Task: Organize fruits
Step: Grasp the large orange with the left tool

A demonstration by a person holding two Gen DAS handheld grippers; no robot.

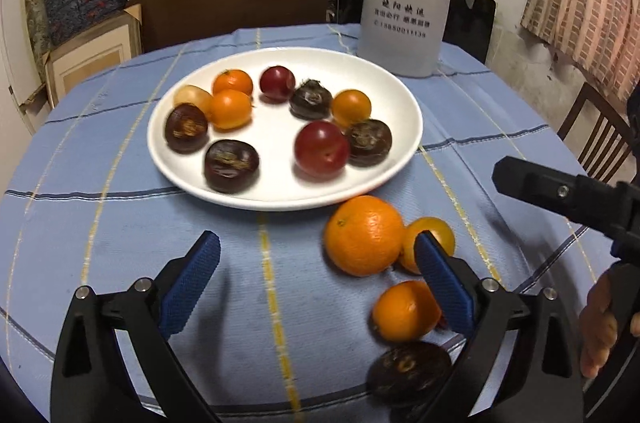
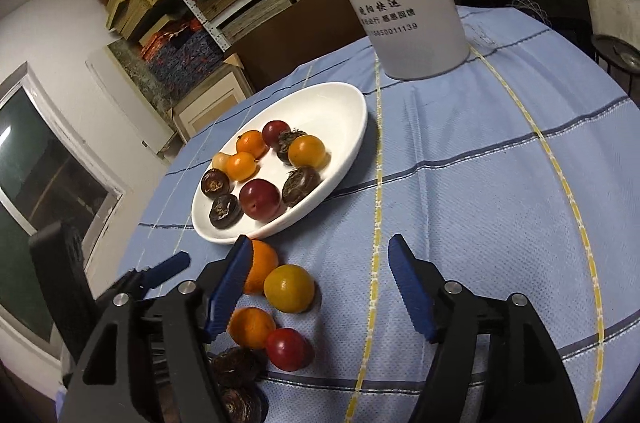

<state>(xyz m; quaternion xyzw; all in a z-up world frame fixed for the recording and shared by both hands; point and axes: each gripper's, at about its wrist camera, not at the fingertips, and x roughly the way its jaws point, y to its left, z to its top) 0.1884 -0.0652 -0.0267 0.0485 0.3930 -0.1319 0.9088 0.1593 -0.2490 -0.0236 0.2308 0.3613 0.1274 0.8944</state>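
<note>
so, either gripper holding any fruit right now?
Nothing held. Left gripper and right gripper both have open jaws over the blue checked tablecloth; loose fruit lies beside them.

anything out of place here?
Yes: several fruits lie loose on the tablecloth beside the plate instead of on it, including an orange, a yellow fruit and a red one. Nothing spilled or damaged.

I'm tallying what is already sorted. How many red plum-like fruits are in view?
3. Two on the white plate: far one, near one. A third lies on the tablecloth among loose fruit. More may be hidden behind the grippers.
</note>
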